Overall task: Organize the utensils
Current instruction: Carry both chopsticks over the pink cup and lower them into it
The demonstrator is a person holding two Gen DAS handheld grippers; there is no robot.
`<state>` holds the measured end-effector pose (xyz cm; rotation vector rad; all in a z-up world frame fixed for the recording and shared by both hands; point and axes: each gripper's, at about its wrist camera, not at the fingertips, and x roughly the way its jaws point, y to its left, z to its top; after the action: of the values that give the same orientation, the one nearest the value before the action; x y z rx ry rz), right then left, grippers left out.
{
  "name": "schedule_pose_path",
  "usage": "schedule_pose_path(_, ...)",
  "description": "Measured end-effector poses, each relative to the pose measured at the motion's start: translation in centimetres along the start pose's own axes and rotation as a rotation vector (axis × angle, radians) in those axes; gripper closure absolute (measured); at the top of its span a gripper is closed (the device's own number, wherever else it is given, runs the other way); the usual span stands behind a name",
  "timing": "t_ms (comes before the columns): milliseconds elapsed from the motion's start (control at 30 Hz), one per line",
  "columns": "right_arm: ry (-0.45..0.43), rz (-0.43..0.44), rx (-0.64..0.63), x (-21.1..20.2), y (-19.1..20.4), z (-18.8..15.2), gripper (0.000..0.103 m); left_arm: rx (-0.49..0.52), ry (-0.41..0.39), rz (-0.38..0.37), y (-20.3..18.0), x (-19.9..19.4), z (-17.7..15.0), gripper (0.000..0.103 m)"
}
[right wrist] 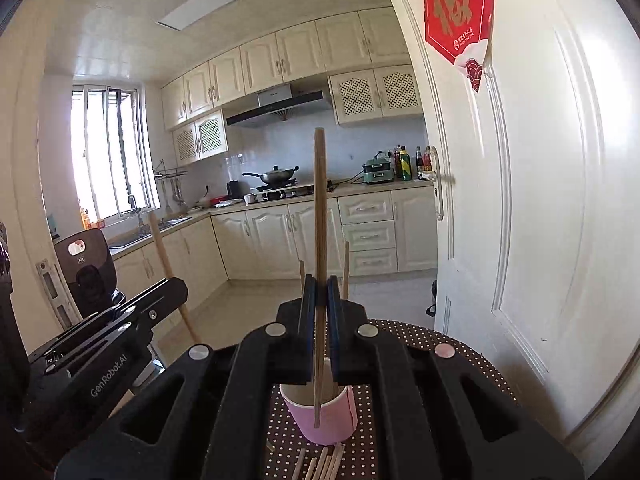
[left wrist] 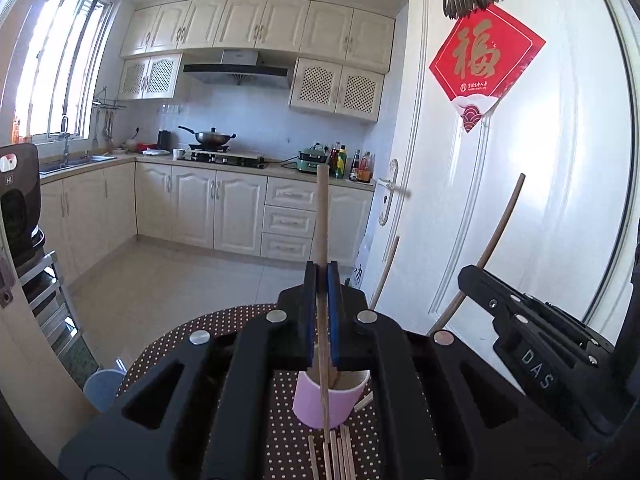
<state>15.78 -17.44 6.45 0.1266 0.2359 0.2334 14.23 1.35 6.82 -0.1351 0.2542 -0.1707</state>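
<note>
My left gripper (left wrist: 322,276) is shut on a wooden chopstick (left wrist: 322,216) that it holds upright. The stick's lower end shows in front of the pink cup (left wrist: 340,404) on the dotted table (left wrist: 208,324). My right gripper (right wrist: 319,284) is shut on a second upright chopstick (right wrist: 319,200), above and just in front of the same pink cup (right wrist: 336,420). Each gripper appears in the other's view: the right gripper (left wrist: 466,276) and the left gripper (right wrist: 176,284). Two thin sticks (right wrist: 346,268) rise behind the right jaws. Several loose chopsticks (left wrist: 340,456) (right wrist: 324,464) lie in front of the cup.
A white door (left wrist: 520,180) with a handle (left wrist: 390,188) stands close on the right of the table. A dark chair back (left wrist: 20,200) and a blue bin (left wrist: 104,384) are at the left. A small white scrap (left wrist: 364,402) lies beside the cup. Kitchen cabinets lie beyond.
</note>
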Motion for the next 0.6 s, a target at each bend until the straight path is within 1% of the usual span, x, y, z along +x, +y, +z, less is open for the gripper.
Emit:
schedule_pose_path(300,-0.024,0.012,0.001,1.6,-0.4,0.9,0.099,0.032,-0.026,0.009,-1.2,2.5,1.5,0.097)
schedule_pose_path(600,-0.036,0.007,-0.011,3.8,-0.6,1.5,0.099,0.050,-0.042,0.015,-1.2,5.0,2.5,0.097)
